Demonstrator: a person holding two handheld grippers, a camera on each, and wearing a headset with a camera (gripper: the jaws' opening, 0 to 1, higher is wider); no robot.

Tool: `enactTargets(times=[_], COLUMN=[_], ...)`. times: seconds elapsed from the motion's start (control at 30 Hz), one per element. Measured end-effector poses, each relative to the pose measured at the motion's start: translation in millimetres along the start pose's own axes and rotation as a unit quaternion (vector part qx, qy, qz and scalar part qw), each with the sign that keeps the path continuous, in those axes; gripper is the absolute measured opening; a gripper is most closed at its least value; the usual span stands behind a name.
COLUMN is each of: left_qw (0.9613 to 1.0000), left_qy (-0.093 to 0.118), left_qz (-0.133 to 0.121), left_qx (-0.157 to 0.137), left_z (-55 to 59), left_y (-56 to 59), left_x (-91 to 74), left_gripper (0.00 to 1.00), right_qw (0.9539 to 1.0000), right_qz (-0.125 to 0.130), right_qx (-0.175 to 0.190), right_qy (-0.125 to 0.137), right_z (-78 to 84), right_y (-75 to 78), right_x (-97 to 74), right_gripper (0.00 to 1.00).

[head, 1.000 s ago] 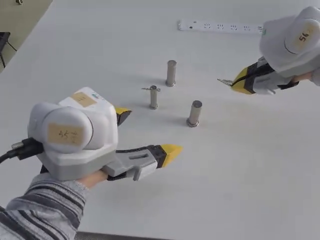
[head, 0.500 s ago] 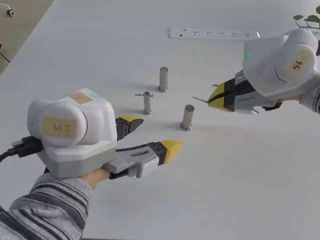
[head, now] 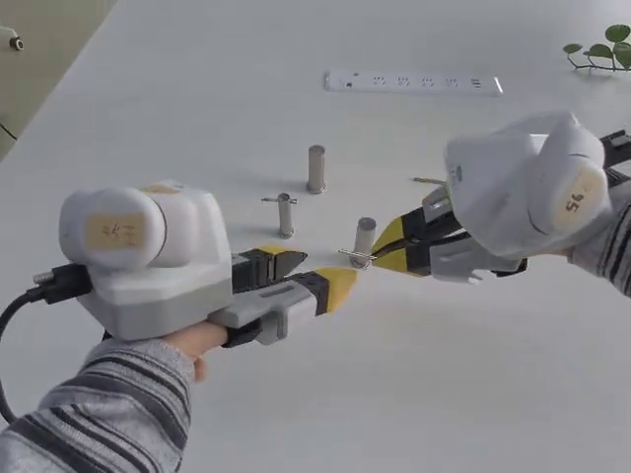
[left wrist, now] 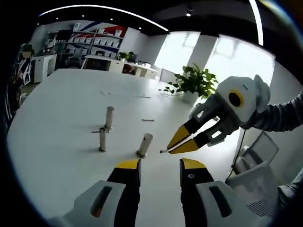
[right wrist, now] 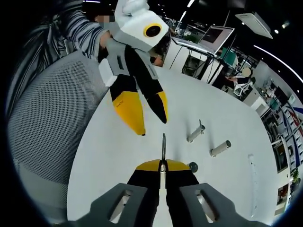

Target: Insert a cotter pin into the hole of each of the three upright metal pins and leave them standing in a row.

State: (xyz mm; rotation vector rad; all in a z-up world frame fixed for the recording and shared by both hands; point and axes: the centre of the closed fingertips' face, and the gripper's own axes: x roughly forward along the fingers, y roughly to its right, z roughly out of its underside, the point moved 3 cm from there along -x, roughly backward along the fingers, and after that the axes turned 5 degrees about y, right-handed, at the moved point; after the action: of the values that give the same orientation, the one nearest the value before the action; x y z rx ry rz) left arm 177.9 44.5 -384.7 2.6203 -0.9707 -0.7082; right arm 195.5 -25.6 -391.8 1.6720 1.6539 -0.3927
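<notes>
The cotter pin (right wrist: 164, 144) is seen pinched in the right gripper (right wrist: 162, 165) jaws, near the nearest metal pin (head: 365, 239), which is half hidden in the right gripper view. The left gripper (left wrist: 160, 163) jaws are spread.

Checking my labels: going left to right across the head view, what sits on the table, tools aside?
In order: metal pin with cotter pin through it → bare far metal pin → bare near metal pin → loose cotter pin → plant.
</notes>
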Motion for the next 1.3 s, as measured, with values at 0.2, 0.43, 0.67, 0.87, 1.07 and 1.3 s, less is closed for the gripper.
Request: enactTargets(times=[0.2, 0.43, 0.67, 0.87, 1.07, 1.3], left_qw=[0.9988, 0.9971, 0.9962, 0.9958, 0.9973, 0.9982], left_qy=[0.003, 0.008, 0.01, 0.012, 0.017, 0.018], left_qz=[0.01, 0.02, 0.033, 0.033, 0.042, 0.056], left_qx=[-0.048, -0.073, -0.08, -0.084, -0.057, -0.002], left_z=[2.8, 2.5, 2.1, 2.9, 2.5, 3.3], left_y=[2.6, 8.1, 13.9, 13.9, 14.5, 19.4], left_x=[-1.0, -1.1, -0.7, 0.0, -0.3, -1.5], left_gripper=[0.18, 0.1, 0.02, 0.0, 0.0, 0.0], right_qw=[0.9998, 0.9993, 0.999, 0.9989, 0.9992, 0.998], right_qz=[-0.004, -0.01, -0.011, -0.01, -0.009, -0.013], right_qx=[-0.014, -0.03, -0.038, -0.04, -0.026, 0.036], right_qy=[0.015, 0.018, 0.022, 0.023, 0.028, 0.05], right_z=[-13.0, -18.5, -22.5, -23.6, -23.6, -20.6], right_y=[-7.5, -12.8, -14.3, -14.7, -15.7, -17.4], right_x=[0.2, 0.3, 0.0, -0.5, -0.3, -2.1], right_gripper=[0.0, 0.0, 0.0, 0.0, 0.0, 0.0])
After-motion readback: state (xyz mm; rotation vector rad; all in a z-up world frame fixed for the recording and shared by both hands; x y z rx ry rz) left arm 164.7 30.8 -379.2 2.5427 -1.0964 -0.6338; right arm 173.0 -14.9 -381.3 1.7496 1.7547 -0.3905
